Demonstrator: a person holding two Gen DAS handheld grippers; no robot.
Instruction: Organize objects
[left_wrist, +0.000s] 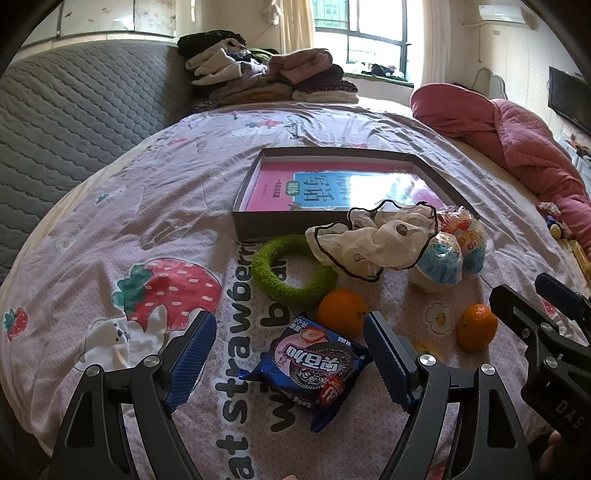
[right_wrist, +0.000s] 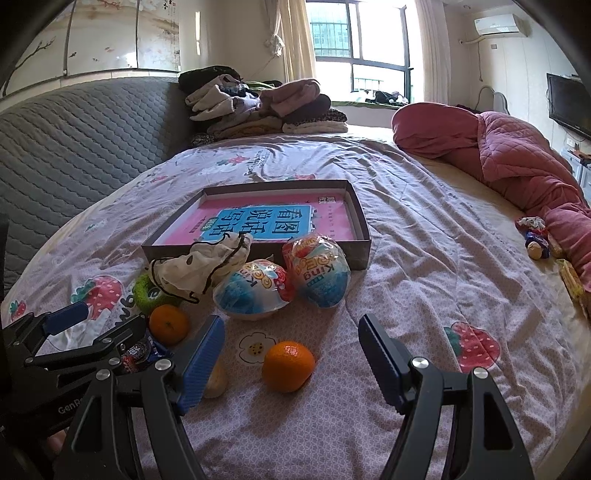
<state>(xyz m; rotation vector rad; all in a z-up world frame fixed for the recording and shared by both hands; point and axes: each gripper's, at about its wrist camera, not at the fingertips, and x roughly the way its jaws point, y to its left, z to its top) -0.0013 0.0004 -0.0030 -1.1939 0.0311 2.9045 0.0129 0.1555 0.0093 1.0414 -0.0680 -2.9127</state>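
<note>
L gripper (left_wrist: 286, 354) spread wide, nothing pinched, tilted down over the bedsheet (left_wrist: 155, 206). Between its fingers, closer to the right one: blue cookie pack (left_wrist: 308, 365), flat on the sheet, not touched by either pad. Just ahead of the L claw, slightly left of centre: green fuzzy ring (left_wrist: 291, 273). Right-ahead of that, white cloth w/ black trim (left_wrist: 373, 240), draped partly over the ring's far side and resting against the box edge. Straight past the right fingertip: orange (left_wrist: 341, 310), just beside the pack's top corner. Farther ahead: shallow grey box (left_wrist: 258, 221) w/ a pink-and-blue book (left_wrist: 317, 192) lying inside. Right of the cloth: two wrapped egg-shaped toys (left_wrist: 441, 264), side by side & touching. 2nd orange (left_wrist: 476, 326) sits right of the L claw, apart from the 1st.

R gripper (right_wrist: 291, 354) also spread wide, empty, tilted down. 2nd orange lies between its fingers, a bit left of centre, untouched. Beside its left finger: small yellowish item (right_wrist: 216, 382), partly hidden, can't tell what. Egg toys just ahead of the R claw, box behind them. Far right by the pink quilt (right_wrist: 517, 155): a few small wrapped bits (right_wrist: 535, 236), too small to ID.
</note>
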